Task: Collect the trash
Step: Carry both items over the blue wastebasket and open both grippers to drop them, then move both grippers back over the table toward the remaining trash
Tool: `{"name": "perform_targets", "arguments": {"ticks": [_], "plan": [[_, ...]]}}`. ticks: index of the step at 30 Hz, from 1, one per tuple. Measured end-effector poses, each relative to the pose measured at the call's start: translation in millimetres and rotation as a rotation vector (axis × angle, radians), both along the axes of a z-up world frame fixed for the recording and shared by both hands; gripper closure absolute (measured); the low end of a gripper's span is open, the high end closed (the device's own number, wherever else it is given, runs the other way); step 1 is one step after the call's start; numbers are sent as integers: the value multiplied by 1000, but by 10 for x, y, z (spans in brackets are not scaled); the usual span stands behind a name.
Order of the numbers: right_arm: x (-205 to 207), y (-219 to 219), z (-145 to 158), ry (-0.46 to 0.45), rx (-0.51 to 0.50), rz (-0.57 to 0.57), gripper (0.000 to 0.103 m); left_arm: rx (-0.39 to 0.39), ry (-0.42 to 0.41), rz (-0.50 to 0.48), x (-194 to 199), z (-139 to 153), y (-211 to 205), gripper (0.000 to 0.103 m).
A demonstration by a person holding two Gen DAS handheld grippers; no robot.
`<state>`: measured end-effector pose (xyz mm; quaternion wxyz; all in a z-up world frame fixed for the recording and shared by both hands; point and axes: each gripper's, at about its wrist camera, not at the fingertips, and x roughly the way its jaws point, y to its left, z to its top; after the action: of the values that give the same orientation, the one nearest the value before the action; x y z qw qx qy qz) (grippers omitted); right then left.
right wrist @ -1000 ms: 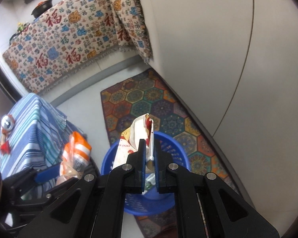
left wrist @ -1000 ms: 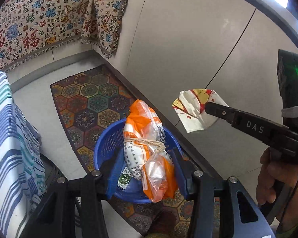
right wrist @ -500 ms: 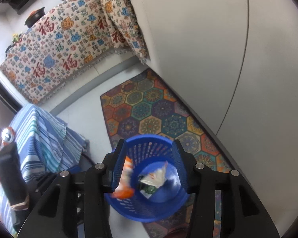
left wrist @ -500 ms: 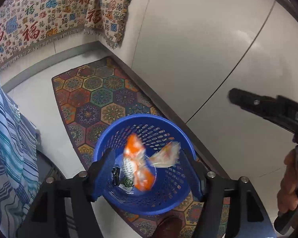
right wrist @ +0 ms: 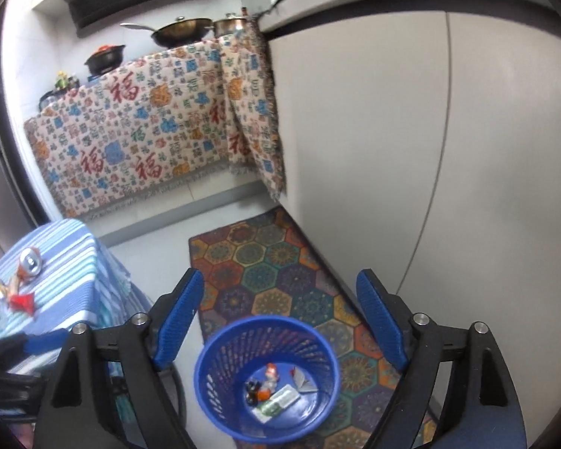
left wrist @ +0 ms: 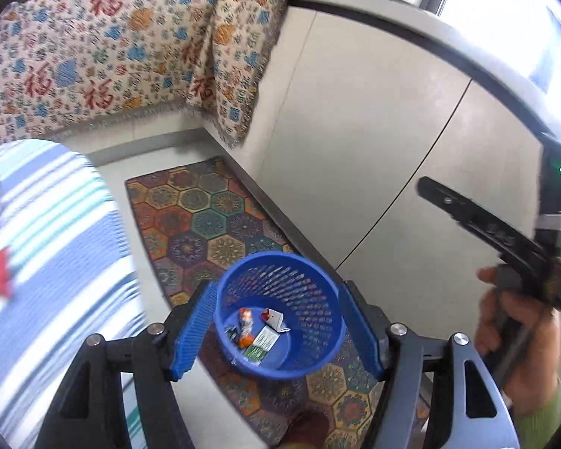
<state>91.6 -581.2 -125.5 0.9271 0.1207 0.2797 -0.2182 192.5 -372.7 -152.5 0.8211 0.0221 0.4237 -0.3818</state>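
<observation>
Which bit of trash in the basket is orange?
The crumpled wrapper at the left of the basket floor; the other pieces beside it are white or green.

Above the blue basket (right wrist: 267,379) I have open air, its mouth uncovered and only a few scraps lying at the bottom. The cabinet doors (right wrist: 411,149) wall me in on the right. The striped-cloth surface (right wrist: 60,262) crowds the left, leaving a bare floor strip (right wrist: 149,258) between.
</observation>
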Motion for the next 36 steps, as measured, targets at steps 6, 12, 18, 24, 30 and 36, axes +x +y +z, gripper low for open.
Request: {"name": "perform_targets", "arguments": {"ticks": [6, 12, 18, 24, 30, 36], "plan": [[188, 636, 93, 17, -25, 124, 13, 112, -38, 103, -188, 113, 912, 33], [408, 1633, 49, 30, -36, 328, 8, 212, -19, 314, -178, -133, 1931, 33], [661, 2688, -198, 124, -42, 543, 8, 256, -22, 471, -125, -251, 2739, 33], [933, 3388, -553, 260, -59, 652, 8, 278, -27, 522, -1, -333, 3191, 33], [1136, 3607, -715, 324, -46, 665, 8, 304, -33, 522, 109, -358, 3378, 32], [1260, 3731, -775, 337, -47, 677, 5, 317, -33, 520, 214, -366, 3461, 24]]}}
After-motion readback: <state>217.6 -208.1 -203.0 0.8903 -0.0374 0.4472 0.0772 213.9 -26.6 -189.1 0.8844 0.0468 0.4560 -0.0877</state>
